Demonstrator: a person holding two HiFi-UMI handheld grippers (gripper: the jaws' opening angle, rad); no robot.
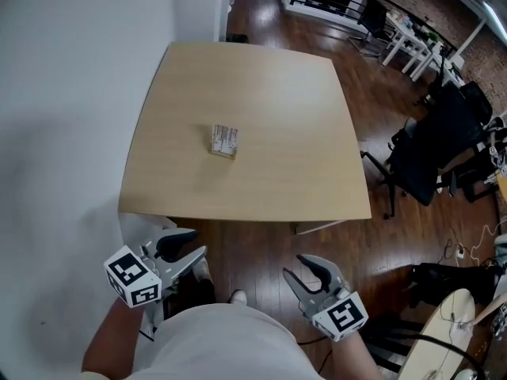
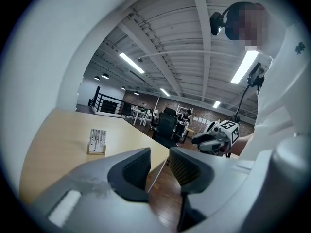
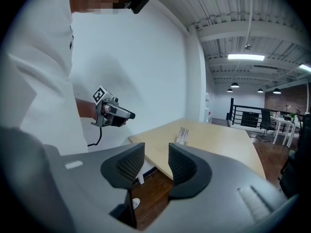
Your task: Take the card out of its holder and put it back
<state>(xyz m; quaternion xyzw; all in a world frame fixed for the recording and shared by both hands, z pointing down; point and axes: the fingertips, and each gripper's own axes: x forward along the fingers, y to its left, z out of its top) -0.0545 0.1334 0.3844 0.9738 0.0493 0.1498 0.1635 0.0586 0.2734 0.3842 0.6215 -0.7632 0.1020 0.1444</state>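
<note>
My two grippers, left point(image 1: 190, 248) and right point(image 1: 299, 267), gape empty off the desk's point(image 1: 277, 109) near edge; one card point(image 1: 226, 137) stands in one holder point(image 1: 223, 153) mid-desk.

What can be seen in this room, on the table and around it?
table: one, light wood, centre, against the wall
card: one, white with dark print, standing in the holder
holder: one, pale wood, mid-table
wall: one, white, left
floor: dark brown wood, around the table
office chairs: a few, black, right of the table
desks: several, white, far right
shirt: one, white, bottom edge
left gripper: one, grey, fingers apart, empty, below the table's near edge
right gripper: one, grey, fingers apart, empty, above the floor
</note>
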